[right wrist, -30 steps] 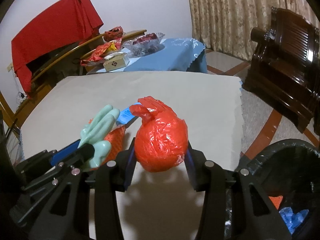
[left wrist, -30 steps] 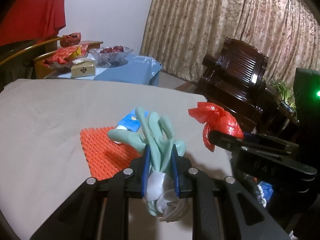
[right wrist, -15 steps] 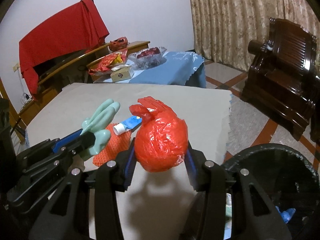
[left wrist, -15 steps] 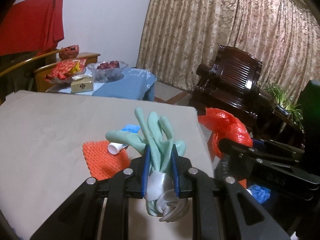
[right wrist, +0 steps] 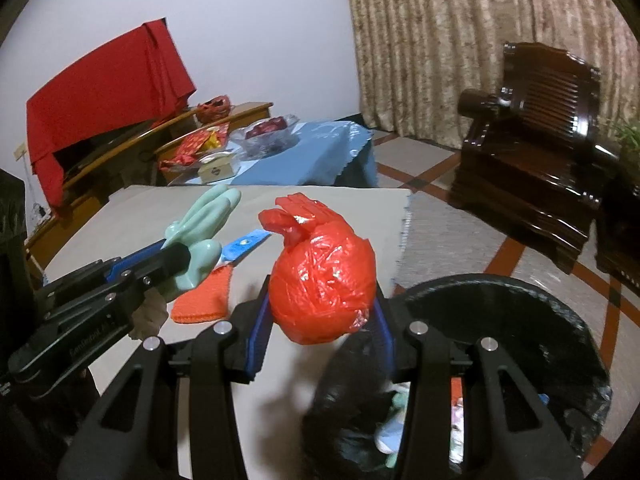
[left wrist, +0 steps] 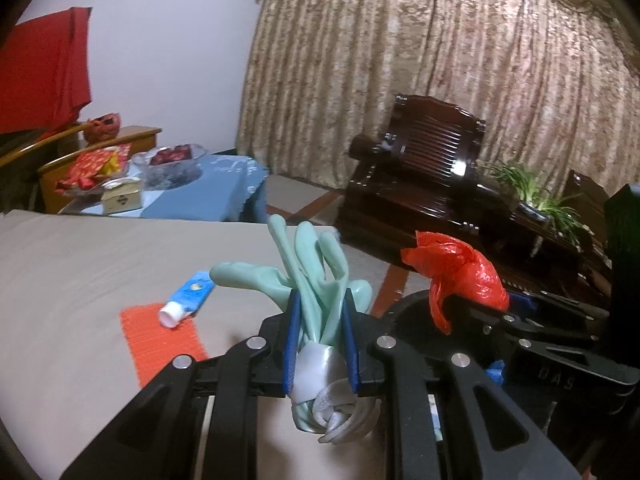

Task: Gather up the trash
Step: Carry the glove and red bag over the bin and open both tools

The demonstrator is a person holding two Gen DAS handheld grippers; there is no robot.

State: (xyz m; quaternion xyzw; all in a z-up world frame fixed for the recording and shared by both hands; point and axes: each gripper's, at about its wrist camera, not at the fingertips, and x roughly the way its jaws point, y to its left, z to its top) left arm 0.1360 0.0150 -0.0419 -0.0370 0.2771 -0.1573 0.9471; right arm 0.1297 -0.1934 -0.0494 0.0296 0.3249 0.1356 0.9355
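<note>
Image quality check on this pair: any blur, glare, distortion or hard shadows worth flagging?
Left wrist: strong fisheye bending and dark corner vignette; dim warm light; green glove sharp, red bag slightly soft; small glare on the armchair.
Right wrist: same distortion; dark shadow on the table; bin interior murky.

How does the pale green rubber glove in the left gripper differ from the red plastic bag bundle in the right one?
The pale green rubber glove is long and limp, its fingers splayed upward; the red crumpled plastic bag bundle is a round, knotted ball. The glove is pinched thin in the left gripper; the bundle fills the wider gap of the right gripper. Both are held clear of the beige tabletop.
</note>
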